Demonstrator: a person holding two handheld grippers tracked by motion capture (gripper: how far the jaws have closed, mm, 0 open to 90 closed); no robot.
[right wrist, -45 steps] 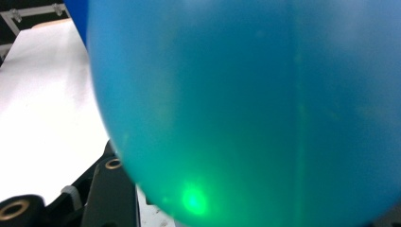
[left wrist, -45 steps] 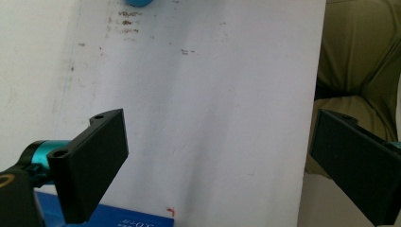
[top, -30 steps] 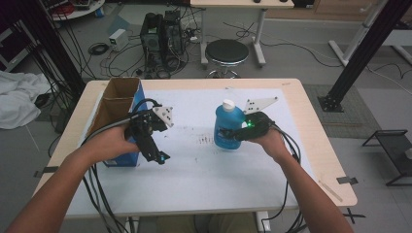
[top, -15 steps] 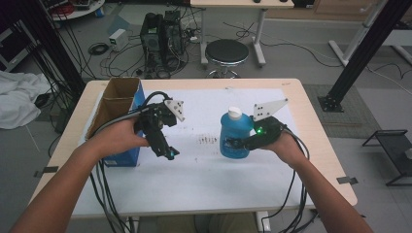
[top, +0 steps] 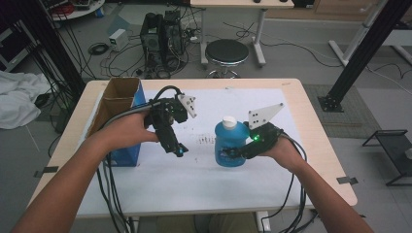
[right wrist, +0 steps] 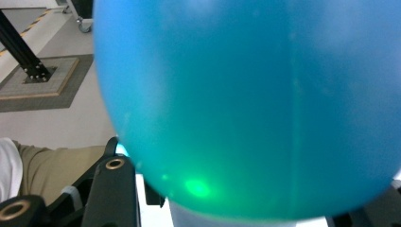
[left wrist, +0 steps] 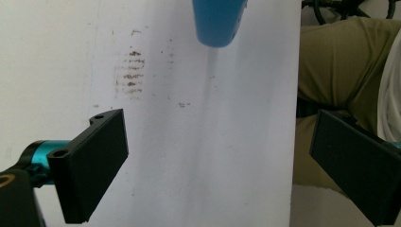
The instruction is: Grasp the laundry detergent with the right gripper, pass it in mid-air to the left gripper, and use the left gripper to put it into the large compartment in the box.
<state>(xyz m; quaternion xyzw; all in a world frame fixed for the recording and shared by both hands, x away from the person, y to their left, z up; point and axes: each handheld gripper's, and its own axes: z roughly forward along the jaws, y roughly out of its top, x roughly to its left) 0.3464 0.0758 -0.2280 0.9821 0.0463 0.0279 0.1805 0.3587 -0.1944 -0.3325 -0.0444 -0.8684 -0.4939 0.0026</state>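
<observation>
Blue bottle (top: 230,144), white-capped, upright: clamped by right gripper (top: 232,153) above the white sheet (top: 194,189), probably lifted clear; left gripper (top: 178,149) just beside, jaws wide, empty. Risk: smooth rounded body slipping through the pinch, dropping

My left gripper (top: 179,149) hangs over the middle of the tabletop with its jaws wide apart and pointing down, and my right gripper (top: 232,153), nearer the right edge, has its jaws clamped.
</observation>
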